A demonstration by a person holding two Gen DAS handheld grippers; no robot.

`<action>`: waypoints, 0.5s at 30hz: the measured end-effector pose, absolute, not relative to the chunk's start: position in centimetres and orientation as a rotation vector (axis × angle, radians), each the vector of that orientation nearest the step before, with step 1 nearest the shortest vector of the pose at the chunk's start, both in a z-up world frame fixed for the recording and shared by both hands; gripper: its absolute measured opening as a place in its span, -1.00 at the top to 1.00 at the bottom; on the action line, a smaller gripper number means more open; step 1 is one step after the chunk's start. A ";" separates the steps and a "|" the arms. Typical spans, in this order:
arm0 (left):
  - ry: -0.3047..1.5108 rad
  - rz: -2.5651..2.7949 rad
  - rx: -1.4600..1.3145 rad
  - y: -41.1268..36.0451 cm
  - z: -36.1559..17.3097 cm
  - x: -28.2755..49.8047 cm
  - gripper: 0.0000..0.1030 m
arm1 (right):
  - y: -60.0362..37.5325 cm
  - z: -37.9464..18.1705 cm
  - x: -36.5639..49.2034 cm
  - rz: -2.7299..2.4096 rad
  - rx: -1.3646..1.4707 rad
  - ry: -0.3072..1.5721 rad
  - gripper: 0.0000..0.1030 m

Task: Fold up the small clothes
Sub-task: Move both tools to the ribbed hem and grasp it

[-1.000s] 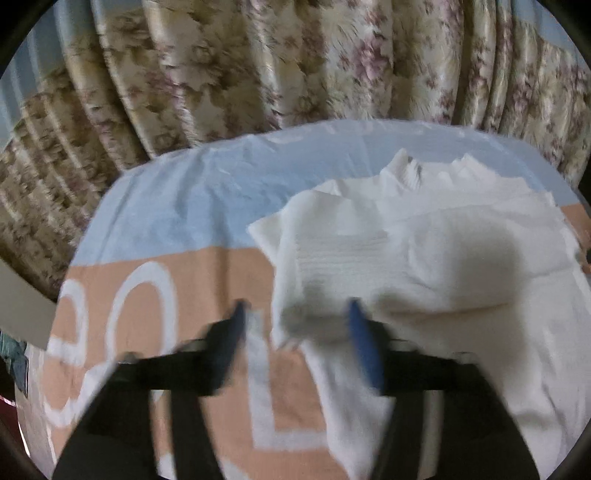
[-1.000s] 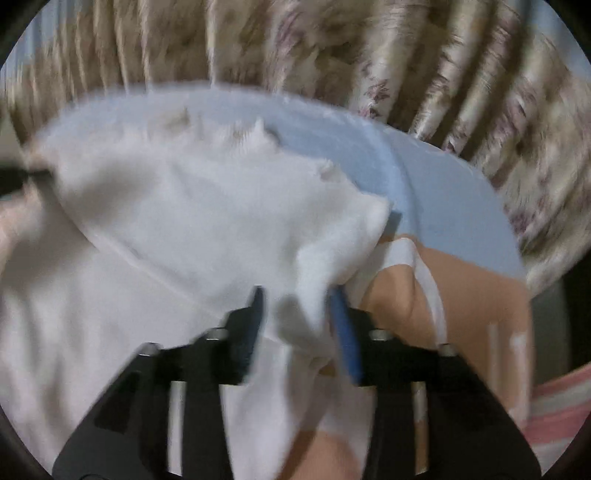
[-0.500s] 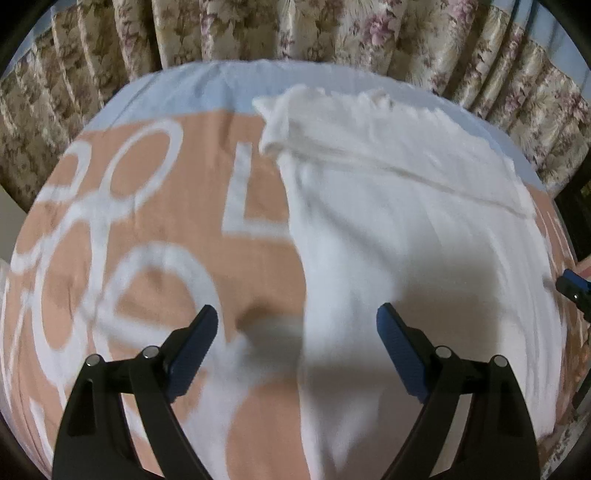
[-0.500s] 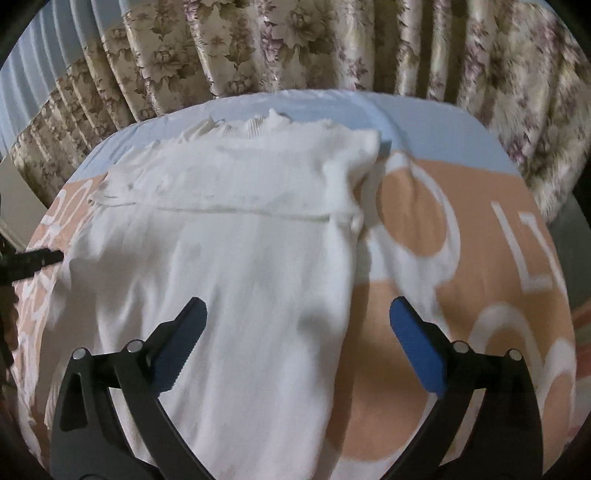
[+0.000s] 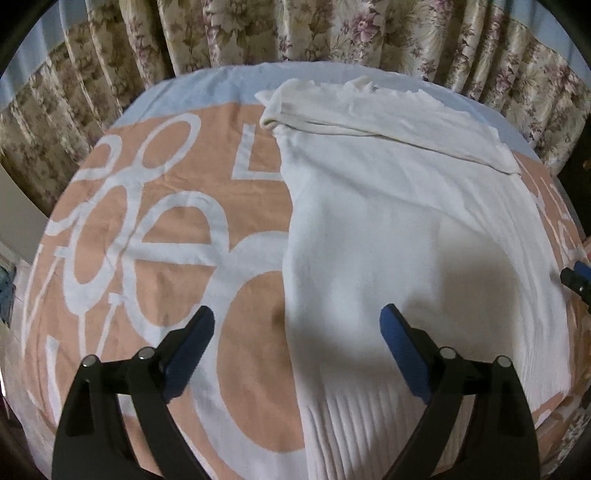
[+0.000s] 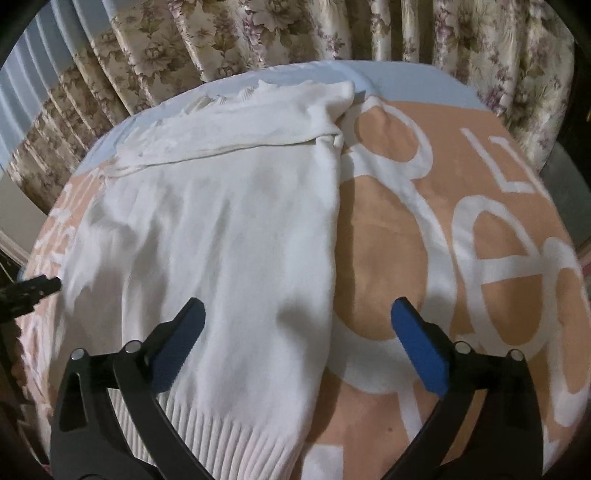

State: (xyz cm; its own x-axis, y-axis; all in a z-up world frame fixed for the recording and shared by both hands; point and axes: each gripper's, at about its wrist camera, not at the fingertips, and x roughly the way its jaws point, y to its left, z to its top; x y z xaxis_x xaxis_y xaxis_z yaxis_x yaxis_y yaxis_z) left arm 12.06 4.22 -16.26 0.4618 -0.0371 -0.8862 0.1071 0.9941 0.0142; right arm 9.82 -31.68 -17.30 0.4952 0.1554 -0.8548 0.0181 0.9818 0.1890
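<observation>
A white knit sweater (image 5: 399,206) lies flat on the bed, its sleeves folded across the far end and its ribbed hem (image 5: 354,435) nearest me. My left gripper (image 5: 297,328) is open and empty, above the sweater's left edge near the hem. The right wrist view shows the same sweater (image 6: 221,221) with its ribbed hem (image 6: 229,435) at the bottom. My right gripper (image 6: 297,325) is open and empty, above the sweater's right edge. Each gripper's tip shows at the edge of the other's view.
The bed has an orange blanket with white lettering (image 5: 155,236) and a pale blue band (image 5: 207,85) at the far end. Floral curtains (image 5: 295,33) hang behind the bed. The blanket (image 6: 461,229) stretches to the right of the sweater.
Both grippers let go of the folded sleeves, opened wide and pulled back from the far end of the sweater toward its hem.
</observation>
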 end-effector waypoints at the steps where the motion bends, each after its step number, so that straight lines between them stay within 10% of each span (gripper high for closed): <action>1: 1.079 -0.081 0.081 4.1 -16.0 11.6 -0.83 | -31.4 -17.0 9.5 0.073 0.150 1.047 -0.94; 15: 1.013 -0.026 0.170 4.4 -15.4 6.2 -0.94 | -31.5 -15.2 4.1 -0.002 0.112 1.013 -0.93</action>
State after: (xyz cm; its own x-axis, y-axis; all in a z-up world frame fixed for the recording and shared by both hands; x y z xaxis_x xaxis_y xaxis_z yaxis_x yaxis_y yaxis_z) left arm 6.20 4.45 -15.42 0.5300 0.0574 -0.8461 0.1000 0.9865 0.1296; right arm 4.07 -31.50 -15.21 0.5294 0.0504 -0.8469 0.0539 0.9942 0.0928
